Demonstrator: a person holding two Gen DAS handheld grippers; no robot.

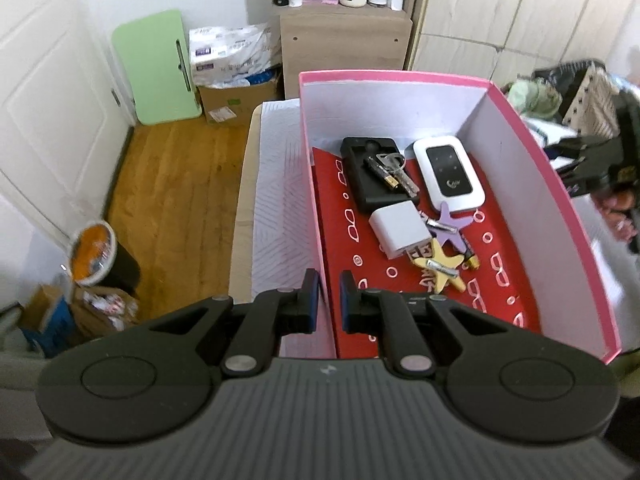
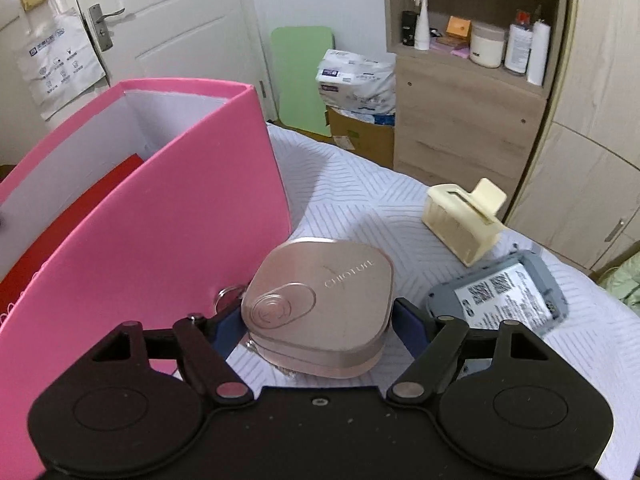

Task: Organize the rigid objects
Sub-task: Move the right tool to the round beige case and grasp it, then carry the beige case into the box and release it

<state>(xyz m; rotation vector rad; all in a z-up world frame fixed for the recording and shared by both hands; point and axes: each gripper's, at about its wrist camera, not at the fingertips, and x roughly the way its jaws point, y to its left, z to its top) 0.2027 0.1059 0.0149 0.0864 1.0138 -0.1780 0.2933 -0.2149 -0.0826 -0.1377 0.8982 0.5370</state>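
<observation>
Right wrist view: rose-gold compact case (image 2: pixel 320 300), engraved "CHIOTURE" across its lid, lying on white quilted bed cover (image 2: pixel 360 208) just beside outer wall of pink box (image 2: pixel 160 216). Right gripper (image 2: pixel 318 326) angled steeply downward, fingers (image 2: pixel 408 324) spread wide on either side of the case; contact of the blue pads with its edges not clear. Metal ring (image 2: pixel 228 294) showing between case and box wall. Grey device (image 2: pixel 500 296) to the right, face down, with printed white label carrying QR codes, text too small to read. Cream hair claw clip (image 2: pixel 464 216) farther back on the cover. White tote bag (image 2: pixel 56 64) with printed icons hanging near the door handle, lettering unreadable. Left wrist view: left gripper (image 1: pixel 324 300) pitched downward above near left wall of the box, fingers (image 1: pixel 310 296) drawn nearly together, nothing between them. Inside the box, on red patterned lining (image 1: pixel 400 280): black case (image 1: pixel 372 176) with keys (image 1: pixel 394 172) on top, white pocket router (image 1: pixel 448 174) bearing a small unreadable logo, white charger plug (image 1: pixel 396 228), purple starfish (image 1: pixel 450 226), yellow starfish (image 1: pixel 438 270), small batteries (image 1: pixel 440 268).
</observation>
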